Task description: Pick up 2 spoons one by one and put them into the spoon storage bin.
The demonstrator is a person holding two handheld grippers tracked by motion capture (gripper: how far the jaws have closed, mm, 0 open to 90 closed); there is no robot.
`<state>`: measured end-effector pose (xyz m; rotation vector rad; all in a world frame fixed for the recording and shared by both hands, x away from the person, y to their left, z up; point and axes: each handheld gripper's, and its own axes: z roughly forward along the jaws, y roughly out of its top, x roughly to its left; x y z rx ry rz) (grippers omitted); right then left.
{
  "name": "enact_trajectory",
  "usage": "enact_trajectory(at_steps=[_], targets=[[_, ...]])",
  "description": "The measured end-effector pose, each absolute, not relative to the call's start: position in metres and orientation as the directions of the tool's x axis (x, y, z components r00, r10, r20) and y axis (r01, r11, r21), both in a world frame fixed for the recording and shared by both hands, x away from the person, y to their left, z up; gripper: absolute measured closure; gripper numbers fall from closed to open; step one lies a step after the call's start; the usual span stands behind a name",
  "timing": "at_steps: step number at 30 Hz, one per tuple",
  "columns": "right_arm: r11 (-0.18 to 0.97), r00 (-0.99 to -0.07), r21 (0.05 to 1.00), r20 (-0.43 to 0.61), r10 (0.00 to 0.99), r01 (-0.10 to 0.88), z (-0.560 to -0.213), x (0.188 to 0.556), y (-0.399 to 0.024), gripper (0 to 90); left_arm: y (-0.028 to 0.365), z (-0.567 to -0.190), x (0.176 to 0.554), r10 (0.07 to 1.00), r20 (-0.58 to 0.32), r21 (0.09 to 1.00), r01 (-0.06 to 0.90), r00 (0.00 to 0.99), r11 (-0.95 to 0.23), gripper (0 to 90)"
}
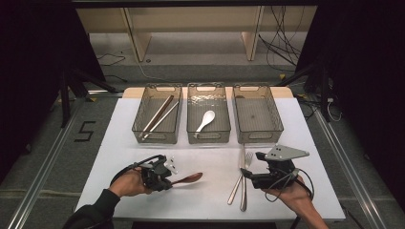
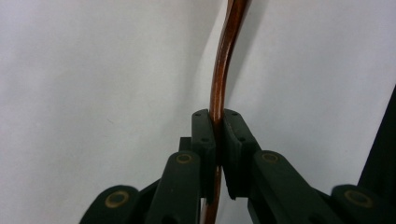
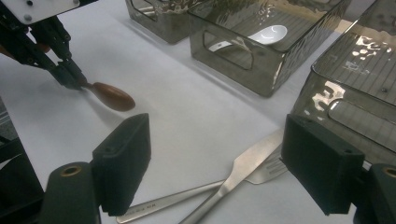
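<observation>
Left tool (image 2: 217,154) tight around wooden spoon (image 2: 223,70)

A brown wooden spoon (image 1: 187,179) lies low over the white table (image 1: 210,191) near its front left, handle clamped on edge between the shut jaws of the left tongs (image 1: 165,182), its glossy oval bowl pointing right. In the left gripper view its slim curved handle (image 2: 223,70) rises straight up from the pads.
</observation>
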<state>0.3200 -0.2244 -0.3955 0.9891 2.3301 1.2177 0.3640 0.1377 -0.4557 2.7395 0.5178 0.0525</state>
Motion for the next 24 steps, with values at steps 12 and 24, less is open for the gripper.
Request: enact_trajectory(at_steps=[12,24], targets=[[0.393,-0.703,0.814,0.027,0.711,0.429,-0.396,0.32,-0.224,25.0,0.147,-0.445,0.374,0.505,-0.073,0.473,0.476,0.86,-0.741,83.9],[0.39,-0.701,0.815,0.028,0.713,0.429,-0.396,0.32,-0.225,25.0,0.153,-0.436,0.378,0.574,-0.11,0.562,0.527,0.812,-0.638,83.9]])
